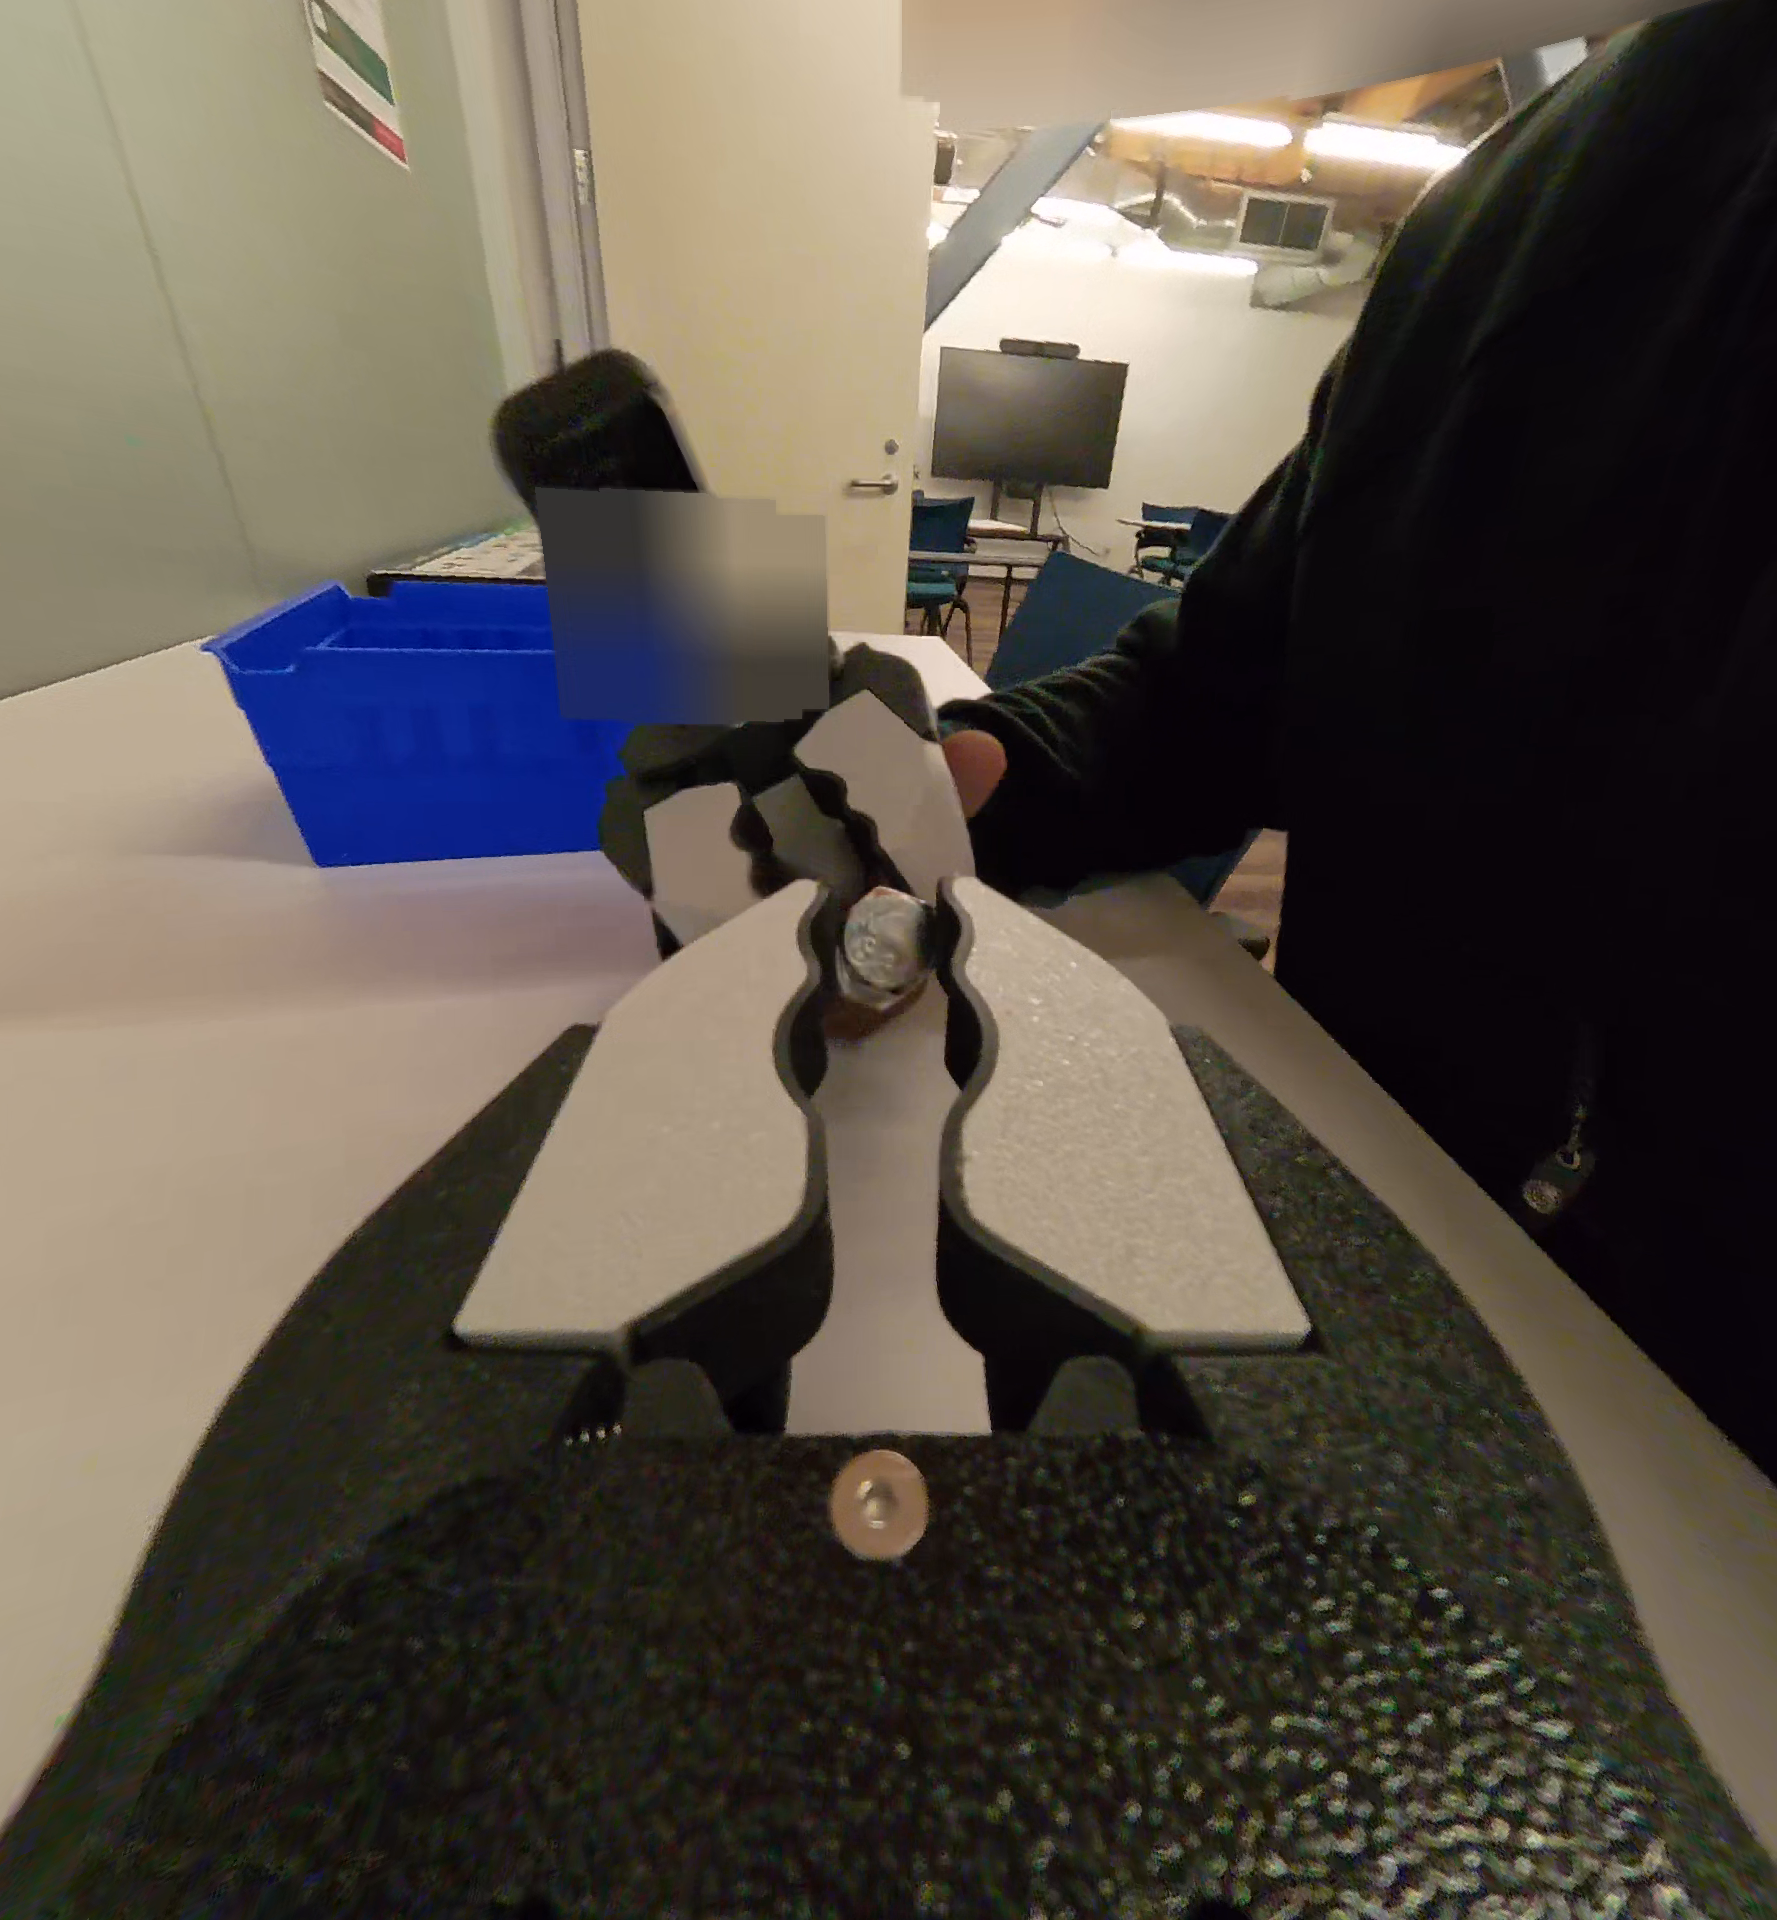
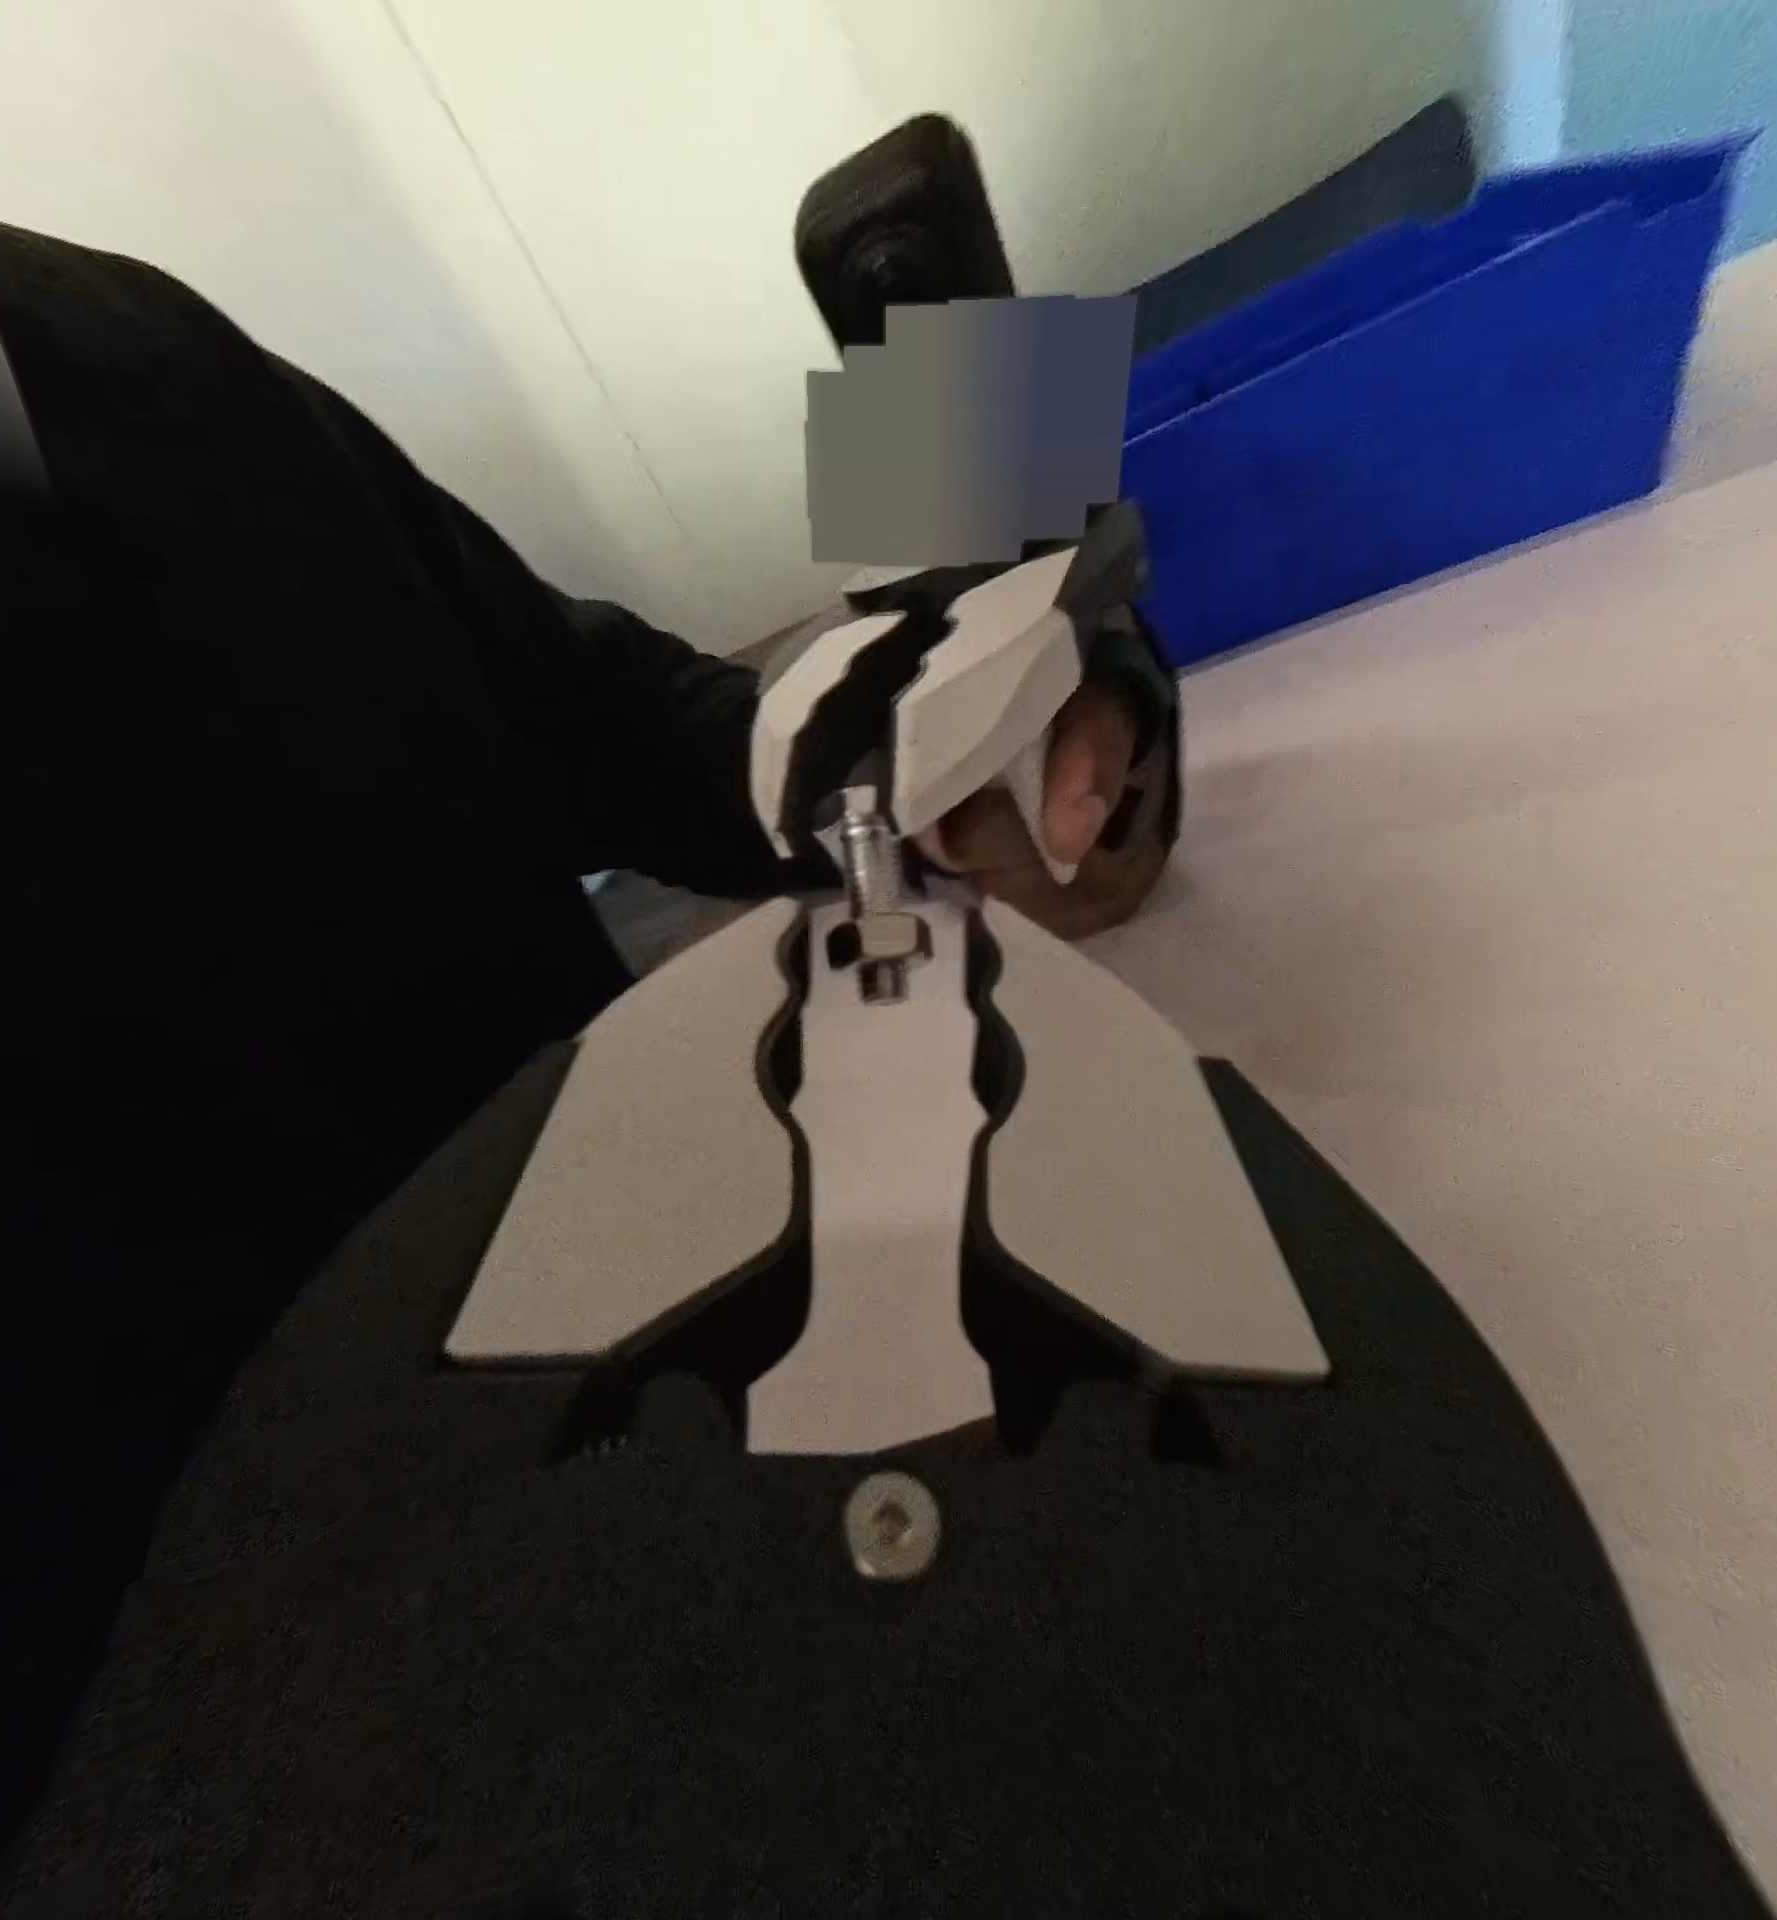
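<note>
**Left gripper** (image 1: 879,904): fingers (image 1: 1060,1049) nearly closed, clamped on the head of a silver bolt (image 1: 879,940). Bolt held clear of the desk (image 1: 188,1039), with the shaft pointing away toward 12 o'clock. Contact at the right-hand finger plain to see; contact on the other side hard to judge.

**Right gripper** (image 2: 884,909): fingers (image 2: 676,1101) partly open around a silver nut (image 2: 894,940) threaded on that bolt. Visible gap on both sides of the nut, so nothing gripped. In the right wrist view, left gripper at 12 o'clock with the bolt head between its tips, and a hand (image 2: 1060,821) wrapped on its handle at 1 o'clock.

**Surroundings:** blue bin (image 1: 416,748) on the desk at 10 o'clock in the left wrist view. Dark sleeve (image 1: 1123,769) at 2 o'clock.

**Likely faults, judged from this position:**
- Bolt pivoting or slipping out. Cause: hold limited to the head, with a long shaft acting as a lever under any sideways push.
- Fingers closing on nut corners rather than flats, skidding off. Cause: nut off-centre in the opening.
- Tips of the two grippers colliding. Cause: very close spacing along the bolt.
- Dropped bolt rolling across the desk, away from the bin.
</note>
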Demonstrator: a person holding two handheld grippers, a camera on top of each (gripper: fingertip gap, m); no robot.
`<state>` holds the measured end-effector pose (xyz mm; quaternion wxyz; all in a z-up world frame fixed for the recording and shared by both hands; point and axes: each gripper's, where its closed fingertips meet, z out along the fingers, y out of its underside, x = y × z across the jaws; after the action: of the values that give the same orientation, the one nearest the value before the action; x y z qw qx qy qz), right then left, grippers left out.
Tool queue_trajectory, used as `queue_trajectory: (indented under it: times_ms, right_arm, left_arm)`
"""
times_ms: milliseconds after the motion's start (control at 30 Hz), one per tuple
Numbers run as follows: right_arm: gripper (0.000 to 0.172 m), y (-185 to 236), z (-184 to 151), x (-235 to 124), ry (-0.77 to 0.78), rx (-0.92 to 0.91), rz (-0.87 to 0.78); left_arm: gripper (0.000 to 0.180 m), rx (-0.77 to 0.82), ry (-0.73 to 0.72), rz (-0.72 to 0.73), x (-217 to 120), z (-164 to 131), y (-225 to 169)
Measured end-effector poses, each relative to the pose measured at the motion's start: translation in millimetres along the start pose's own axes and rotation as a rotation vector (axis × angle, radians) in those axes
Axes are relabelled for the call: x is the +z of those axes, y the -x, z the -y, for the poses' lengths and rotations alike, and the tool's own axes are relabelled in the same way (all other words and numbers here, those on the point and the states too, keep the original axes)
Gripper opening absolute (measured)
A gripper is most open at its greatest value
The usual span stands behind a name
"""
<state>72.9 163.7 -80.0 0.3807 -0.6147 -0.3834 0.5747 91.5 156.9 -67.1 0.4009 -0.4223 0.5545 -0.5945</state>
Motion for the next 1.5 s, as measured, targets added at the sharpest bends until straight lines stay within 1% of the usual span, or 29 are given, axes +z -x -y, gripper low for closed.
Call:
queue_trajectory:
  times_ms: [33, 67, 133, 200, 267, 333, 400, 433, 467, 500, 567, 667, 767, 800, 833, 867, 900, 933, 1033, 1133, 1200, 1233, 1267, 1300, 1333, 1367, 1400, 1433, 1500]
  right_arm:
    - [0.043, -7, 3, -1, -0.015, -0.079, -0.072]
    - [0.050, -12, 6, -2, -0.020, -0.182, -0.147]
    - [0.055, -17, 12, -5, -0.022, -0.431, -0.294]
    - [0.055, -19, 17, -6, -0.007, -0.676, -0.431]
    - [0.054, -23, 18, -5, 0.033, -0.862, -0.558]
    - [0.052, -27, 15, -3, 0.087, -0.999, -0.655]
    - [0.049, -30, 12, -1, 0.123, -1.065, -0.715]
    - [0.042, -30, 14, -1, 0.115, -1.070, -0.732]
    - [0.031, -26, 15, -1, 0.097, -1.064, -0.725]
    - [0.020, -22, 16, 0, 0.082, -1.040, -0.684]
    - [0.018, -16, 13, 1, 0.064, -0.890, -0.570]
    - [0.018, -7, 8, 4, 0.027, -0.464, -0.292]
    - [0.018, 9, 9, 2, -0.022, 0.088, 0.042]
    - [0.018, 9, 12, 0, -0.051, 0.223, 0.117]
    - [0.018, 7, 14, -1, -0.079, 0.286, 0.149]
    - [0.020, 2, 17, -2, -0.115, 0.275, 0.129]
    - [0.031, -4, 19, -3, -0.142, 0.212, 0.068]
    - [0.039, -9, 20, -3, -0.147, 0.109, -0.008]
    - [0.051, -18, 24, -7, -0.115, -0.305, -0.271]
    - [0.051, -20, 23, -5, -0.041, -0.660, -0.477]
    - [0.051, -23, 18, -1, 0.023, -0.809, -0.572]
    - [0.049, -24, 17, 0, 0.043, -0.864, -0.613]
    - [0.044, -25, 16, 1, 0.059, -0.906, -0.651]
    - [0.035, -25, 17, 1, 0.068, -0.937, -0.676]
    - [0.020, -22, 17, 1, 0.065, -0.949, -0.675]
    - [0.019, -19, 17, 2, 0.055, -0.923, -0.643]
    - [0.019, -16, 16, 3, 0.048, -0.843, -0.583]
    - [0.019, -14, 13, 4, 0.040, -0.714, -0.500]
    - [0.019, -3, 8, 7, 0.014, -0.375, -0.269]
  left_arm:
    - [0.017, -0.002, -0.008, 0.013, -1, 1, 2]
    - [0.017, -0.004, -0.017, 0.033, -1, 2, 5]
    - [0.017, -0.024, -0.038, 0.082, -3, 5, 12]
    - [0.017, -0.035, -0.056, 0.113, -6, 7, 17]
    - [0.017, -0.049, -0.073, 0.130, -8, 9, 20]
    - [0.017, -0.064, -0.090, 0.143, -7, 11, 22]
    - [0.017, -0.073, -0.104, 0.147, -7, 12, 22]
    - [0.017, -0.076, -0.105, 0.148, -6, 12, 22]
    - [0.017, -0.075, -0.100, 0.146, -4, 11, 21]
    - [0.017, -0.069, -0.093, 0.145, -3, 10, 21]
    - [0.017, -0.067, -0.096, 0.124, -3, 11, 18]
    - [0.017, -0.060, -0.082, 0.090, -1, 9, 13]
    - [0.017, -0.025, -0.065, 0.041, 1, 8, 3]
    - [0.017, -0.011, -0.062, 0.049, 2, 8, 2]
    - [0.017, -0.011, -0.065, 0.064, 2, 8, 4]
    - [0.017, -0.021, -0.074, 0.071, 2, 9, 5]
    - [0.017, -0.029, -0.081, 0.078, 1, 9, 7]
    - [0.017, -0.035, -0.092, 0.101, -1, 11, 11]
    - [0.017, -0.062, -0.138, 0.134, -7, 17, 17]
    - [0.017, -0.077, -0.152, 0.150, -9, 18, 21]
    - [0.017, -0.079, -0.149, 0.155, -8, 18, 22]
    - [0.017, -0.079, -0.145, 0.154, -8, 17, 21]
    - [0.017, -0.078, -0.140, 0.153, -7, 16, 21]
    - [0.017, -0.075, -0.133, 0.151, -6, 15, 21]
    - [0.017, -0.073, -0.124, 0.147, -5, 14, 20]
    - [0.017, -0.069, -0.126, 0.138, -5, 15, 18]
    - [0.017, -0.070, -0.130, 0.120, -4, 15, 16]
    - [0.017, -0.071, -0.129, 0.106, -4, 15, 15]
    - [0.017, -0.073, -0.124, 0.065, -3, 15, 10]
